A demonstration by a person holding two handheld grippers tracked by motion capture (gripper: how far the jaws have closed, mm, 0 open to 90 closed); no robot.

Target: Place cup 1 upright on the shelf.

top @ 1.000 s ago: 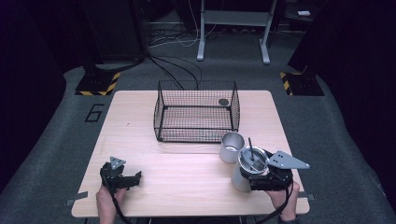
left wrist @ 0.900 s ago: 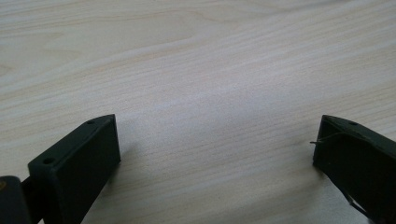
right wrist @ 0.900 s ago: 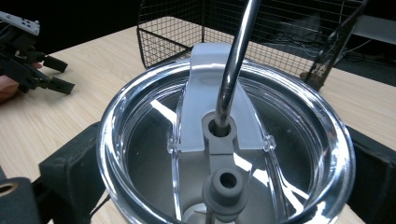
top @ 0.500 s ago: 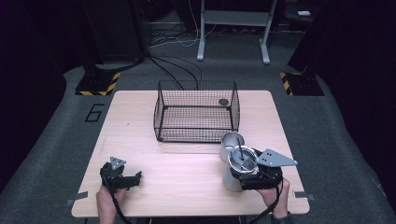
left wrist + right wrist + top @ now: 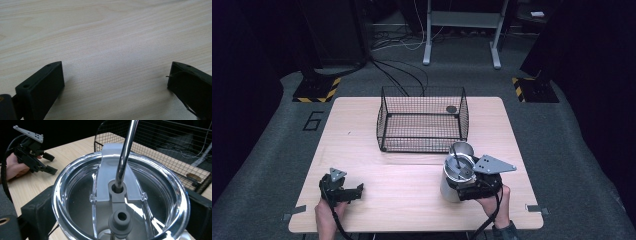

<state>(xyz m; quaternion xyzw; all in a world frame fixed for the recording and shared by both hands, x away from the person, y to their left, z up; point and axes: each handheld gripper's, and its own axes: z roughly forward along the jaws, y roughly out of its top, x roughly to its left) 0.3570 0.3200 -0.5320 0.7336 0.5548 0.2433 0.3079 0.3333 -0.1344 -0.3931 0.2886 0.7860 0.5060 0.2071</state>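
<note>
Right tongs point(image 5: 464, 186) hold the lidded tumbler point(image 5: 457, 175); left tongs point(image 5: 354, 192) rest wide. Next, lift it toward basket point(image 5: 422, 120), at 11 o'clock.

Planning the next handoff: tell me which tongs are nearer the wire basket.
Right. The right tongs hold the tumbler just before the wire basket; the left tongs sit farther off, open.

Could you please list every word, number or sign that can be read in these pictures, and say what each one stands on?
"6": a large dark numeral on the grey floor left of the table, in the high view.
Yellow and black hazard stripes, no words: on two floor plates.
The tumbler held by the right gripper, its lid and the wire basket carry no legible text.
</note>
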